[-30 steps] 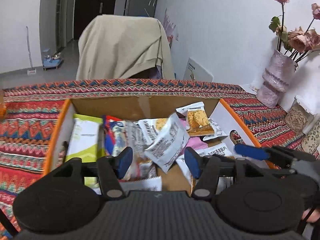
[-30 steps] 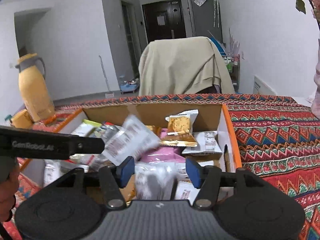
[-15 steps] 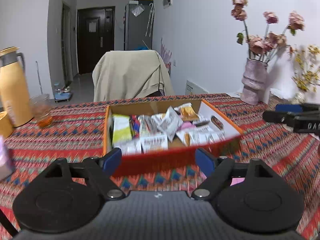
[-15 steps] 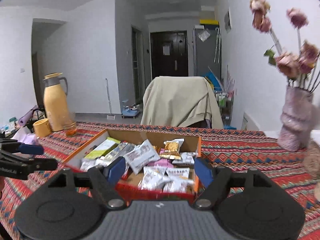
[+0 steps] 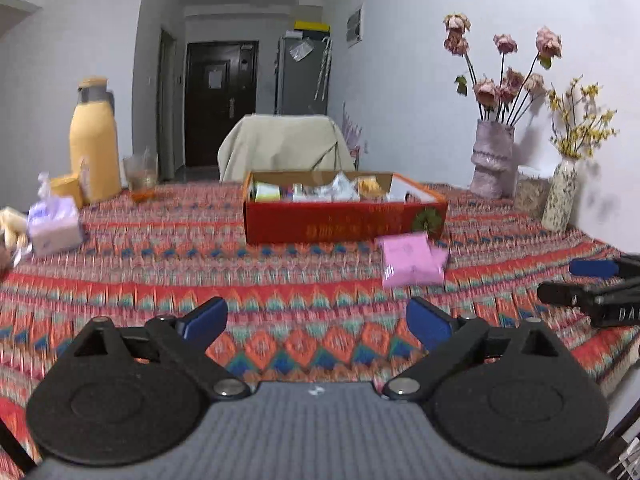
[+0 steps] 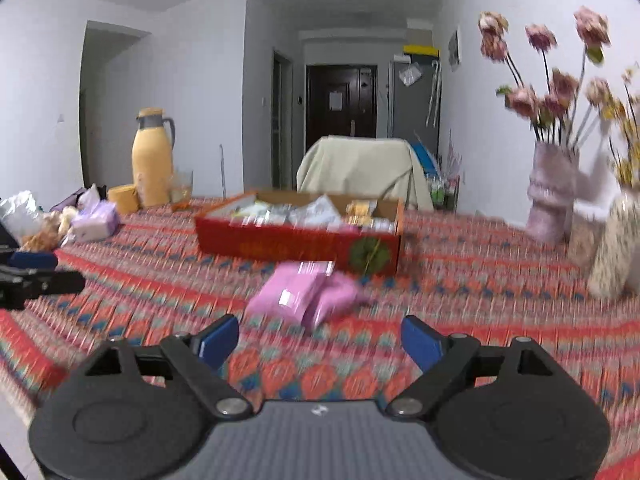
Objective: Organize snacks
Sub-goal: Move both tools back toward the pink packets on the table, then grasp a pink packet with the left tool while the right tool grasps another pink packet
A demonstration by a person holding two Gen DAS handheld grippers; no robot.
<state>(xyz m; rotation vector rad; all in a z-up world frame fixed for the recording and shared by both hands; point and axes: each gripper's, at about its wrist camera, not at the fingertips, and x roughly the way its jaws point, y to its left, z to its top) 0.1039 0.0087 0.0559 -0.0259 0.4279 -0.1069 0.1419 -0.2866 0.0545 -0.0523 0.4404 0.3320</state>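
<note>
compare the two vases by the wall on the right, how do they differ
The pink vase is wider, with a ridged body, and holds dried pink roses; the speckled vase is slimmer, pale with dark flecks, and holds thin yellow-flowered twigs. The pink vase stands further back along the wall, the speckled vase nearer the cameras. Both stand upright on the patterned tablecloth and hold flowers.

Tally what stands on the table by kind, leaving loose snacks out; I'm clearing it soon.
Vases: 2
Snack box: 1
Thermos: 1
Glass: 1
Tissue pack: 1
Yellow cup: 1
Total: 7
</note>
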